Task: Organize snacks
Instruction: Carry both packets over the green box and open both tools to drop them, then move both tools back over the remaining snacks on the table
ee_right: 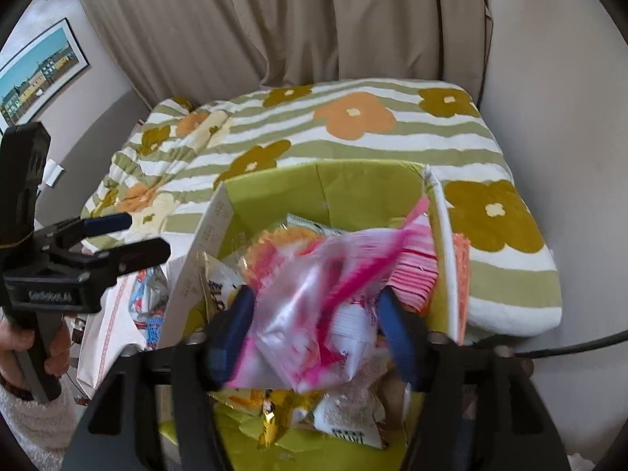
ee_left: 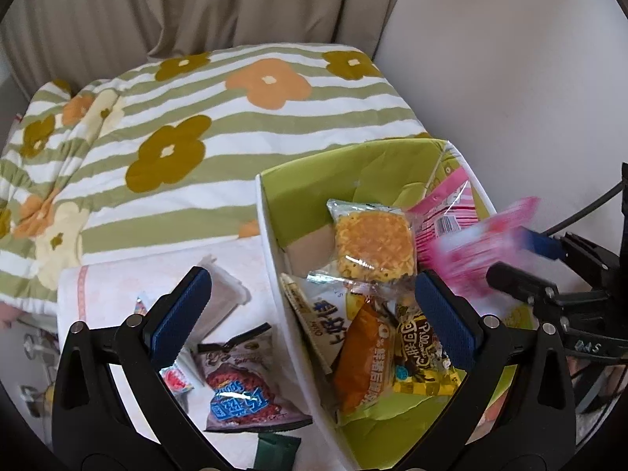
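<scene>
Flowered striped bedcover (ee_left: 243,125) lies beyond both grippers. Green-lined box (ee_left: 298,180) sits under the right gripper (ee_right: 314,337) and just right of the left gripper (ee_left: 314,306), holding an orange packet (ee_left: 365,357) and noodle pack (ee_left: 373,239). Right gripper: jaws apart, blurred pink-and-white packet (ee_right: 314,306) between them; contact cannot be told. Left gripper: jaws wide apart, empty, brown packet (ee_left: 243,384) below it outside the box.

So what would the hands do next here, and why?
Probably draw the right gripper back: its jaws have just been opening and the blurred pink packet is over the green box. The left gripper is open above loose snacks outside it.
</scene>
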`<act>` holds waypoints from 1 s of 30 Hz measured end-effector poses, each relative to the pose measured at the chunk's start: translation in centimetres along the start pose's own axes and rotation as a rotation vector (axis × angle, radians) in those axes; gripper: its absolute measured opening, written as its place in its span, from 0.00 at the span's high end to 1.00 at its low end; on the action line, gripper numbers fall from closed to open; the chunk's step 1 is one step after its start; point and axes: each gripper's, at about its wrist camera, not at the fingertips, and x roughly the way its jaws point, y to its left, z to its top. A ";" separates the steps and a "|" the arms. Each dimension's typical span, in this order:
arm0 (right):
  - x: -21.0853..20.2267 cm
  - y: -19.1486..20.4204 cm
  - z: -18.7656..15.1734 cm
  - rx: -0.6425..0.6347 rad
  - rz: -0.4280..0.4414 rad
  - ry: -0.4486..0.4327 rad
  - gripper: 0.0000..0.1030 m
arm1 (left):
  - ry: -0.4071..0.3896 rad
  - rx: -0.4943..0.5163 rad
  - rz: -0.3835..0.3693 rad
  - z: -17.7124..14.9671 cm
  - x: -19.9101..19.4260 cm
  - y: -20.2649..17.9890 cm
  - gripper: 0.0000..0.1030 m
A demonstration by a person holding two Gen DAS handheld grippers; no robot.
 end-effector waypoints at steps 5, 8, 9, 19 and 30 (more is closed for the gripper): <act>-1.4 1.5 -1.2 -0.049 0.029 -0.031 0.02 | -0.005 -0.027 0.008 -2.2 -1.5 0.5 0.01; -1.8 1.8 -2.3 -0.062 0.003 -0.040 0.02 | -0.004 -0.038 0.014 -3.5 -2.2 0.8 0.01; -2.0 2.0 -2.7 -0.068 -0.004 -0.038 0.02 | -0.007 -0.040 0.016 -3.8 -2.5 0.8 0.01; -5.7 2.7 -3.5 -0.090 -0.001 -0.108 0.02 | -0.089 -0.091 0.053 -7.3 -7.8 1.6 0.01; -7.6 4.9 -4.9 -0.132 0.062 -0.196 0.01 | -0.109 -0.184 0.169 -12.9 -12.2 5.8 0.01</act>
